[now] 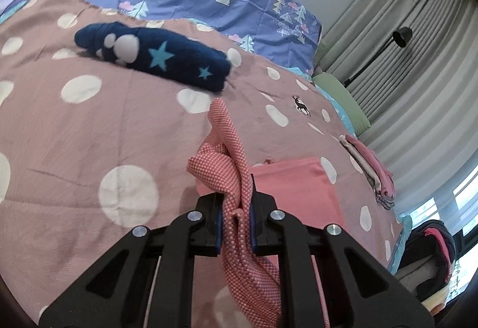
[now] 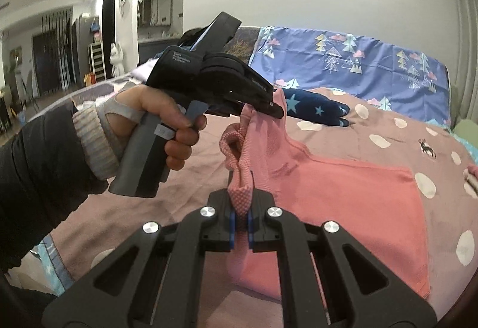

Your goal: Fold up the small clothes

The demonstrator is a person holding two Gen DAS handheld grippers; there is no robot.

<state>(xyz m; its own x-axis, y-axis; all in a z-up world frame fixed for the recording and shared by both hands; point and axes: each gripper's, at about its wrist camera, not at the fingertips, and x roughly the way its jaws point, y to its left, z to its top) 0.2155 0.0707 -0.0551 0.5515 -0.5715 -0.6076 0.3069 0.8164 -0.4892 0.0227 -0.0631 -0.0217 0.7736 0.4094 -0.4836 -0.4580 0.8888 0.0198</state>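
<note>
Person's left hand (image 2: 167,130) at far left of the right wrist view, dark sleeve with pale ribbed cuff, gripping a grey handle; left gripper (image 2: 276,111) reaches right from it, jaws pinched on the pink garment (image 2: 343,208) at its raised upper edge; in its own view the left gripper (image 1: 237,205) has bunched checked-knit pink fabric squeezed between the blue pads, cloth hanging below; right gripper (image 2: 241,208) at centre bottom, jaws pressed tight on a rolled hem of the same garment; garment lifted between both grippers, its right part lying flat on the polka-dot bedspread (image 2: 388,136); navy star-print cloth (image 2: 316,108) lies beyond on the spread, apart from the garment; blue tree-print sheet (image 2: 373,65) behind it; folded stack of pinkish clothes (image 1: 373,166) near the bed's right edge; black floor lamp (image 1: 401,36) by the curtains (image 1: 418,74) far right
</note>
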